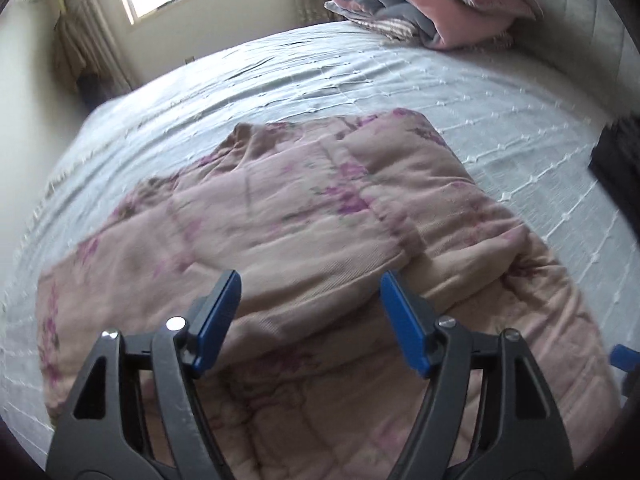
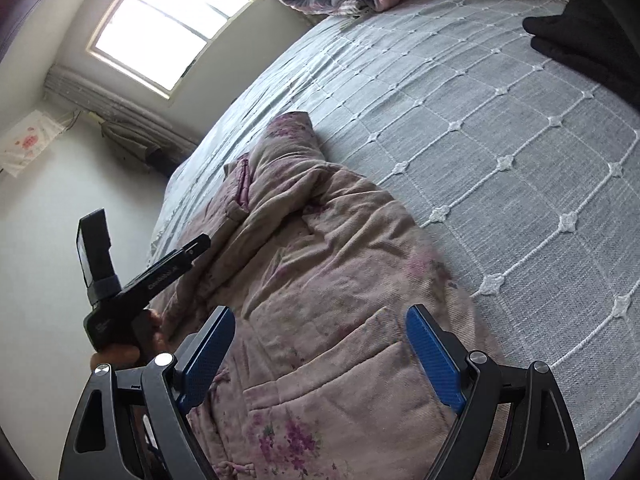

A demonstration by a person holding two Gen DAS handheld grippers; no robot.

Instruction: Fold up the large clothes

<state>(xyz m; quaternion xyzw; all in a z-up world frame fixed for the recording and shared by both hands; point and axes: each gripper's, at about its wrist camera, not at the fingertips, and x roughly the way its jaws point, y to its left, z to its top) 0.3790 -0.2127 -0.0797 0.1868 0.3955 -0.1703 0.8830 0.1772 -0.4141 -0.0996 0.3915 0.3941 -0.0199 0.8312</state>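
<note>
A padded pink floral garment [image 1: 320, 216] lies on the bed [image 1: 500, 120], filling the middle and lower part of both wrist views. It looks partly folded: in the left wrist view one thick layer is doubled over the rest, with a rounded fold edge running across just above the gripper tips, and a sleeve-like bulge bunches at right of centre. The outline is uneven and the top is rumpled, so the fold seems under way rather than finished; at least one more fold and some squaring up probably remain.

The left gripper [image 1: 310, 320] is open, its blue pads wide apart with nothing between them; it hovers near the fold edge, and contact cannot be made out. In the right wrist view its black body shows at lower left, held in a hand [image 2: 120, 354].

The right gripper [image 2: 320, 354] is also wide open and empty, poised over the garment's pocket area at lower centre. A folded quilt [image 1: 420, 4] and a dark cloth [image 2: 588, 36] lie well apart from the garment.
</note>
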